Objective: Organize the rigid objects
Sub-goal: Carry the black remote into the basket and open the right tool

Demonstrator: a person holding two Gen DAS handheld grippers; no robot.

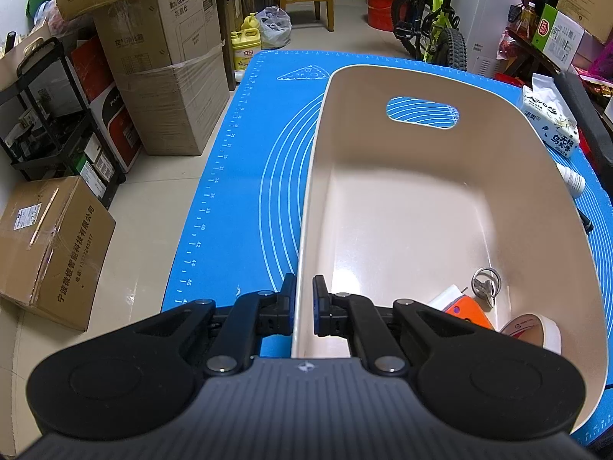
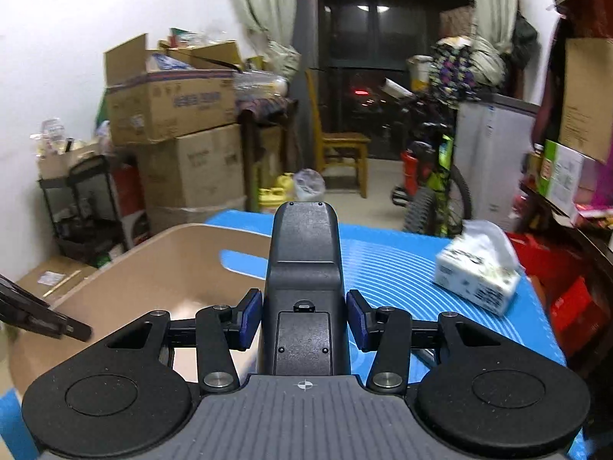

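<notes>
A beige plastic bin (image 1: 421, 88) stands on the blue mat (image 1: 245, 191). My left gripper (image 1: 304, 299) is shut on the bin's near left rim, one finger outside and one inside. In the bin lie a key ring with keys (image 1: 484, 285), an orange and white object (image 1: 465, 308) and a roll of tape (image 1: 536, 331). My right gripper (image 2: 304, 316) is shut on a dark grey remote-like device (image 2: 304, 268), held above the mat just right of the bin (image 2: 153, 264).
A tissue pack (image 1: 548, 119) (image 2: 479, 272) sits on the mat right of the bin, with a white bottle (image 1: 572, 180) beside it. Cardboard boxes (image 1: 161, 57), a black rack (image 1: 53, 115), a chair (image 2: 341, 149) and a bicycle (image 1: 436, 19) surround the table.
</notes>
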